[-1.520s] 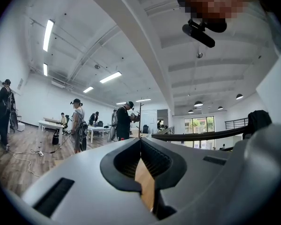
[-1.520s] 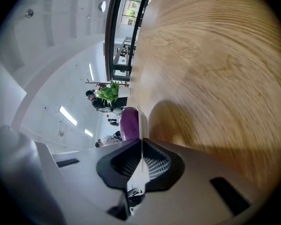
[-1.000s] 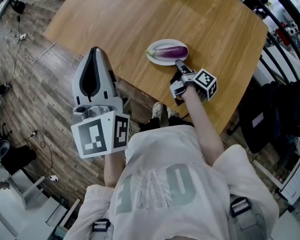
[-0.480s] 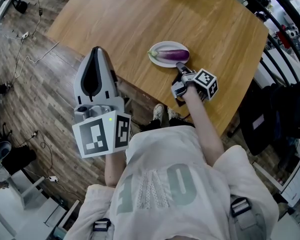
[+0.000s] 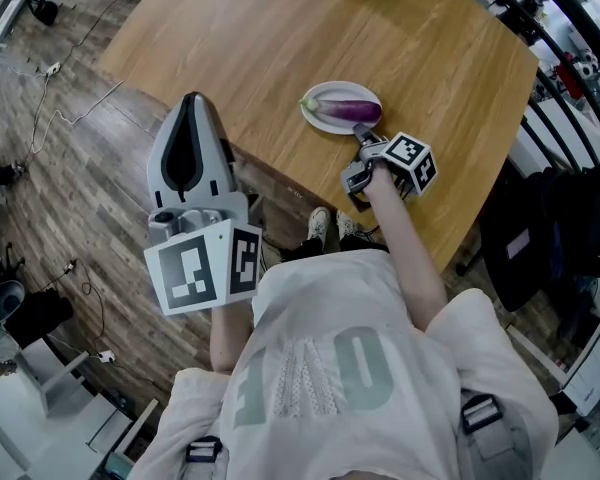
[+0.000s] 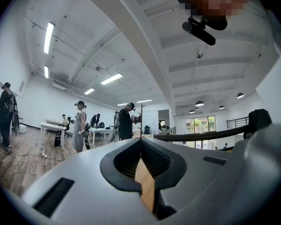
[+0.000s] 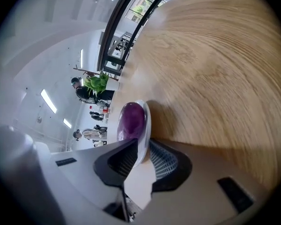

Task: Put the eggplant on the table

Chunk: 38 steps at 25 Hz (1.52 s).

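My left gripper [image 5: 190, 103] is held up off the near-left edge of the table [image 5: 280, 28], jaws together, nothing in them; idle. Mid-table, toward the right: the eggplant [image 5: 348, 110] lies lengthwise on a white plate [image 5: 320, 120], not touching the wood itself. My right gripper [image 5: 361, 131] is at the plate's near rim, jaws narrow, and the rim sits pinched between them, as the right gripper view shows. The eggplant is not gripped. Progress: early, I'd say. The eggplant isn't off the plate yet, so taking or tipping it onto bare table is all left to do.
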Available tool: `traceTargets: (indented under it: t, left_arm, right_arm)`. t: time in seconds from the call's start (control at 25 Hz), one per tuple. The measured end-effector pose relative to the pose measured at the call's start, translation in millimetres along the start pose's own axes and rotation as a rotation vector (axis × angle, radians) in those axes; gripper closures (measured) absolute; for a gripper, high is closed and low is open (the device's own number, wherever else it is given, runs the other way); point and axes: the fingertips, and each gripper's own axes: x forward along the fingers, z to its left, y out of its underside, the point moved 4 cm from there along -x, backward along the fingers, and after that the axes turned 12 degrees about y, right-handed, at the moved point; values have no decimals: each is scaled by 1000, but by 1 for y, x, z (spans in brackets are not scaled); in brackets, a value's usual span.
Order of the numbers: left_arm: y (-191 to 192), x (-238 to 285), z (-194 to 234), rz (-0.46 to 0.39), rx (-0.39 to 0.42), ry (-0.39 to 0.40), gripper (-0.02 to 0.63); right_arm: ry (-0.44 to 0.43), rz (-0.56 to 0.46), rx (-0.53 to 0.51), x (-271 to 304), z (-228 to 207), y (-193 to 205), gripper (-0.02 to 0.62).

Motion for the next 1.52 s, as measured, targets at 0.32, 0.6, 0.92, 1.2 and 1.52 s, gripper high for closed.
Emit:
traceTargets:
  t: [0.32,0.6,0.92,1.2,1.52]
  left_arm:
    - [-9,-9,7,-27,7,-2,597]
    - [-14,-11,8,-51,-4,12,597]
    - [-14,-12,1,-68,-4,39,597]
    - [-17,-13,-4,-80,-13,59,597]
    - [-21,-11,-15,-100,-9,104,597]
  right_arm:
    - [78,-45,8,-7,0,0,495]
    - [144,-190,-17,-45,8,-21,495]
    - [110,-598,-331,-131,70,-62,495]
    - [91,-1091,-905,-217,151,-50,495]
    - [-81,-1308,-1211,-271,210,14,513]
